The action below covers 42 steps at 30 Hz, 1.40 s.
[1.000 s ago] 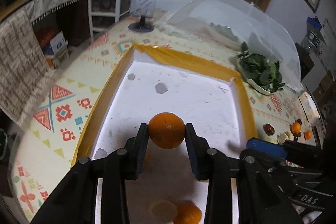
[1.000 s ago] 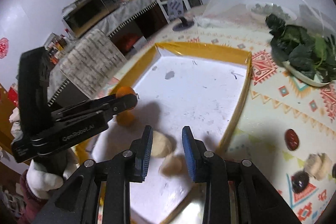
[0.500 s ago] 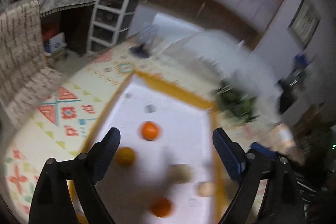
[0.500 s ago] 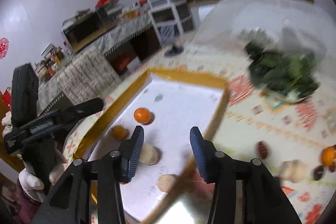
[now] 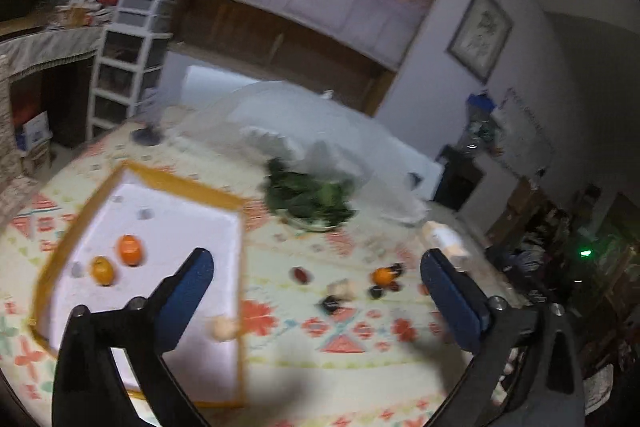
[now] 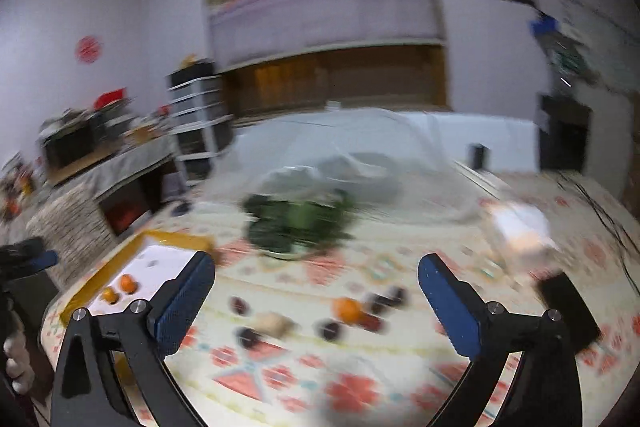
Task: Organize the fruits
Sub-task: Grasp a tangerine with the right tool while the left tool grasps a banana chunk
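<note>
Round oranges [image 5: 129,249] in yellow-rimmed tray [image 5: 182,185], left claw [image 5: 316,281], right claw [image 6: 316,285] spread empty.

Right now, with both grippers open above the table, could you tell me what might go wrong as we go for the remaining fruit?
1. The loose orange lies close among small dark fruits; closing on it may knock them away.
2. Both views are motion-blurred, so aiming the right gripper or left gripper now risks a miss.
3. The two oranges in the tray lie loose and could roll if the tray is bumped.
</note>
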Each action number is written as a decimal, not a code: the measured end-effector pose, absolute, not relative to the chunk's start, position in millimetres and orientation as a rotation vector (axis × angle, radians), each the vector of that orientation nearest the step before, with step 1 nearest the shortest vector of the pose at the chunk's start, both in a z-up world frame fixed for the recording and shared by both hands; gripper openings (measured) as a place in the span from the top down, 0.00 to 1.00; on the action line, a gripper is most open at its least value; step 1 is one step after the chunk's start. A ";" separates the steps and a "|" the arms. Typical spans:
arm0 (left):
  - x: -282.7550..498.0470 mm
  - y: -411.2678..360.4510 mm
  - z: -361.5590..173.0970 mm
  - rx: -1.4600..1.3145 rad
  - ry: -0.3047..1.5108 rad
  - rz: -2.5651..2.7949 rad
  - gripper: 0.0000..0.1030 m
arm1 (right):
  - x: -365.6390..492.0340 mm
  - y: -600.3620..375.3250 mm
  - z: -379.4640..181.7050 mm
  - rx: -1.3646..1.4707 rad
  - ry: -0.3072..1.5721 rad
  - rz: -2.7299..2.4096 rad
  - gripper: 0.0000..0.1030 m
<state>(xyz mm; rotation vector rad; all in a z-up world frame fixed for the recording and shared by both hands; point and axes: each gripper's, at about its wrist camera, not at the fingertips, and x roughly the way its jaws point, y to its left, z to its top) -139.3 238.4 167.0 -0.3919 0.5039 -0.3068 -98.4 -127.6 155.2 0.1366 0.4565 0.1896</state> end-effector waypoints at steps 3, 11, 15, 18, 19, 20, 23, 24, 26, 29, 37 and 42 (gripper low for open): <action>-115.6 200.2 134.6 -0.396 0.705 -0.392 0.00 | -91.9 -165.2 133.6 0.172 0.529 0.133 0.00; -84.8 139.0 65.9 -0.374 0.972 -0.412 0.30 | -44.3 -207.3 72.1 0.244 0.748 0.103 0.18; -76.2 129.4 59.7 -0.357 0.998 -0.412 0.62 | -15.6 -211.4 47.7 0.277 0.822 0.097 0.26; -72.6 126.1 69.5 -0.310 0.952 -0.386 0.62 | 0.0 -207.5 35.9 0.266 0.841 0.087 0.26; -68.2 123.1 73.1 -0.292 0.939 -0.384 0.60 | 5.5 -206.4 32.6 0.260 0.848 0.080 0.26; -63.1 121.1 75.6 -0.270 0.931 -0.377 0.58 | 11.1 -204.9 29.1 0.252 0.859 0.073 0.26; -45.5 111.2 76.9 -0.204 0.921 -0.350 0.56 | 19.7 -202.8 22.9 0.248 0.879 0.073 0.30; -38.7 107.1 75.3 -0.190 0.928 -0.350 0.56 | 21.3 -201.9 21.2 0.243 0.885 0.073 0.35; -24.6 97.1 71.1 -0.159 0.937 -0.354 0.56 | 22.7 -204.1 17.3 0.251 0.892 0.083 0.44; -6.5 77.3 64.0 -0.054 0.933 -0.342 0.56 | 22.7 -208.0 15.4 0.259 0.893 0.080 0.65; 26.3 30.9 37.1 0.232 0.941 -0.326 0.68 | 17.5 -210.8 15.8 0.293 0.879 0.111 0.68; 16.9 22.4 37.1 0.240 0.958 -0.401 0.76 | 13.9 -208.1 18.3 0.291 0.866 0.124 0.68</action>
